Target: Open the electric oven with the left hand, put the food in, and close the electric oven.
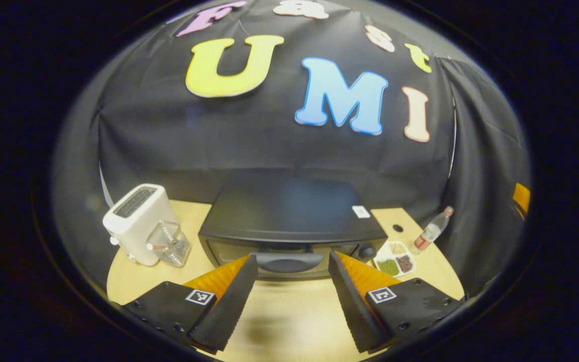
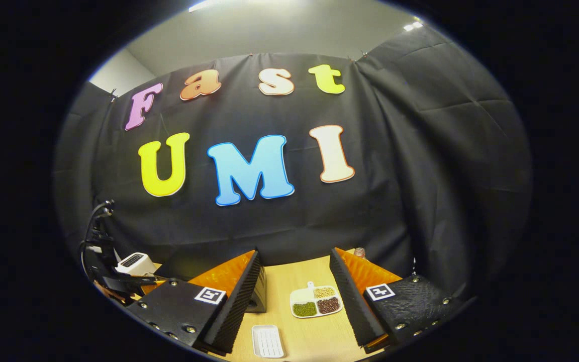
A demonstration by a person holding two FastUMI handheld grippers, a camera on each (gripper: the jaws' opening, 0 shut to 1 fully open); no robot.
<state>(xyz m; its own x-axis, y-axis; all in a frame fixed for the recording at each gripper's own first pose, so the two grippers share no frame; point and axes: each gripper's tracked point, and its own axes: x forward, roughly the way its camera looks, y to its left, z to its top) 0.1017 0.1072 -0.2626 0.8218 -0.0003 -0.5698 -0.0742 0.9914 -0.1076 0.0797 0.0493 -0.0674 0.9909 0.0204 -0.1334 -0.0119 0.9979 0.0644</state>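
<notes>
While the oven (image 1: 289, 221) sits closed, both grippers' fingers (image 1: 229, 296) (image 2: 239, 296) gape, grasping nothing.

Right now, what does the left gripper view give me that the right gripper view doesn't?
Left gripper view: the oven's closed door handle, centred ahead of the open left gripper, a clear container and a bottle. Right gripper view: a small white ridged tray near the open right gripper. Both: the divided food plate, the white toaster and the wooden table.
</notes>
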